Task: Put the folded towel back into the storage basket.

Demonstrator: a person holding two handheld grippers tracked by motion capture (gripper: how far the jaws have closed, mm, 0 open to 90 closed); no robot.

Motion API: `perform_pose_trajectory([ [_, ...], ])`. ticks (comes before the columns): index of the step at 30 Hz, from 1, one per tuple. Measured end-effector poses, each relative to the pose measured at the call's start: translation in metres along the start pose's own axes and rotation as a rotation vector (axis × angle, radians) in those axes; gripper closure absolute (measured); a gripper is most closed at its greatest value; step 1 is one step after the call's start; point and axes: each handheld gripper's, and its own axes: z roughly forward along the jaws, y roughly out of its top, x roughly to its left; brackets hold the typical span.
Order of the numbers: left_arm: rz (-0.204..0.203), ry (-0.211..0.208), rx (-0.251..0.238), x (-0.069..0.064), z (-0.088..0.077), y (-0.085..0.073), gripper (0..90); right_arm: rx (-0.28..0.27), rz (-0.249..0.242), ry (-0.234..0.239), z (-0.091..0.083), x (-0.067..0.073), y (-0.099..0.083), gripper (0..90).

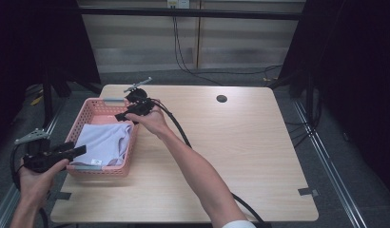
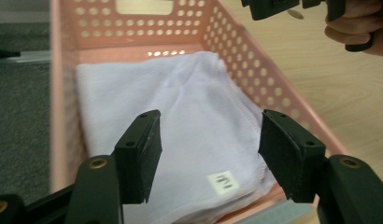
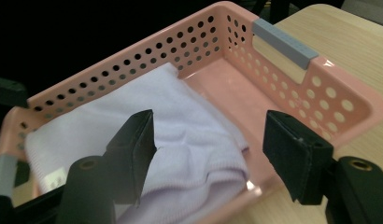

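Observation:
A pink perforated basket [image 1: 103, 172] stands on the left of the wooden table with a folded pale lilac cloth [image 1: 103, 142] lying in it. My left gripper [image 1: 79, 151] hovers at the basket's near left corner, open, with nothing between its jaws. In the left gripper view the gripper [image 2: 210, 154] frames the cloth [image 2: 180, 102] and its small white label [image 2: 222, 181] below. My right gripper [image 1: 121, 117] is over the basket's far right corner, also open and empty. The right gripper view looks between its jaws [image 3: 213, 154] down on the cloth [image 3: 133, 112] and the basket's wall [image 3: 292, 88].
The basket sits close to the table's left edge, with dark floor beyond. A black cable [image 1: 179, 130] trails from the right gripper across the table. A round hole [image 1: 221, 99] lies at the far middle, and a tape mark [image 1: 308, 192] near the front right corner.

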Motion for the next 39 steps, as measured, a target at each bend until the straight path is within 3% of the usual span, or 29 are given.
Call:
perform_pose_trajectory([
  [4,0.015,-0.005,-0.01,-0.018,0.009,0.006,36.6,-0.024,-0.014,0.018,-0.028,-0.004,-0.012,32.9],
  [7,0.001,-0.032,-0.021,-0.031,0.018,0.01,35.3,-0.037,-0.032,0.004,-0.05,-0.008,-0.022,32.6],
  [12,0.041,-0.032,-0.006,-0.058,0.035,0.015,32.7,-0.057,-0.043,-0.017,-0.086,-0.015,-0.042,32.4],
  [15,0.051,-0.075,0.006,-0.073,0.046,0.016,31.3,-0.091,-0.033,-0.028,-0.108,-0.019,-0.056,32.4],
  [21,0.11,-0.095,0.026,-0.104,0.067,0.015,31.9,-0.125,0.001,-0.049,-0.147,-0.025,-0.099,31.0],
  [27,0.13,-0.114,0.042,-0.135,0.082,0.014,27.3,-0.114,0.02,-0.095,-0.186,-0.025,-0.143,30.9],
  [34,0.184,-0.147,0.111,-0.17,0.097,-0.007,27.2,-0.102,0.046,-0.153,-0.238,-0.022,-0.2,31.2],
  [39,0.224,-0.175,0.158,-0.185,0.105,-0.026,27.4,-0.081,0.065,-0.213,-0.267,-0.014,-0.239,31.2],
])
